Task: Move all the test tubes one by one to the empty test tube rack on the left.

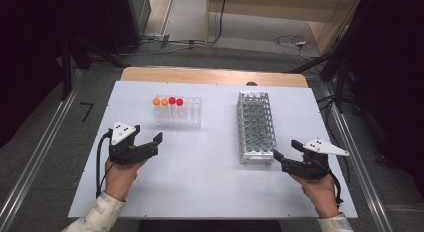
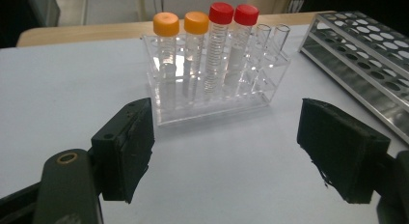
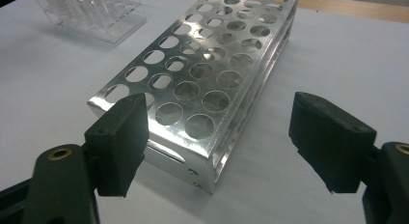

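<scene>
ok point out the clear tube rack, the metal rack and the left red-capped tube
clear tube rack (image 2: 212, 108), left gripper view, on its front wall
metal rack (image 3: 202, 101), right gripper view, on its perforated top plate
left red-capped tube (image 2: 221, 12), left gripper view, on its red cap

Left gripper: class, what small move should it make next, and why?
Probably ease forward toward the clear rack. The left gripper is open and empty, short of the rack, and the capped tubes stand upright straight ahead between its jaws' line.
</scene>
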Motion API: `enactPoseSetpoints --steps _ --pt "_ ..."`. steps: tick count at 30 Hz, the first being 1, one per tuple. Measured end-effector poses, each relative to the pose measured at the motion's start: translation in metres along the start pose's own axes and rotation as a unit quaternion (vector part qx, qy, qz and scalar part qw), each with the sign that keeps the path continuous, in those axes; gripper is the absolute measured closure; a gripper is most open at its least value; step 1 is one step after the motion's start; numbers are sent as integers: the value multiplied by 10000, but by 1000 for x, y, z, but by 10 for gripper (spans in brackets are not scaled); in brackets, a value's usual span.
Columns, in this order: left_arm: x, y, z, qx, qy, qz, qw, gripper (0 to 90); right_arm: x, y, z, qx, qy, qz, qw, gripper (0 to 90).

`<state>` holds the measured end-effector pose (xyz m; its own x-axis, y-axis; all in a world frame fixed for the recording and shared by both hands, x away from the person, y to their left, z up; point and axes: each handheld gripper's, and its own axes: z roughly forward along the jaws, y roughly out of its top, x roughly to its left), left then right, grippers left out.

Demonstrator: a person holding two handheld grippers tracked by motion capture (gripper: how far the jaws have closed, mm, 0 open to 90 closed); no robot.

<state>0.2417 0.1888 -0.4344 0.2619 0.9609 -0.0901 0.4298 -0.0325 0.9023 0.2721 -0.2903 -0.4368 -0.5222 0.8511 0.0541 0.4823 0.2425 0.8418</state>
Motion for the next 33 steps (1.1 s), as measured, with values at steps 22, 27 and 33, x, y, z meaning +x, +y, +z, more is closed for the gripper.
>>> enactPoseSetpoints --steps 22,27,33 --pt "6 -25 -20 65 241 115 9996 183 -3 -4 0 -20 -103 43 9999 205" --pt "9 -28 -23 82 273 61 9996 177 -7 -8 -3 -29 -146 104 9998 205" --pt "12 -31 -26 93 297 43 9995 170 -12 -12 -7 -11 -196 159 9997 205"
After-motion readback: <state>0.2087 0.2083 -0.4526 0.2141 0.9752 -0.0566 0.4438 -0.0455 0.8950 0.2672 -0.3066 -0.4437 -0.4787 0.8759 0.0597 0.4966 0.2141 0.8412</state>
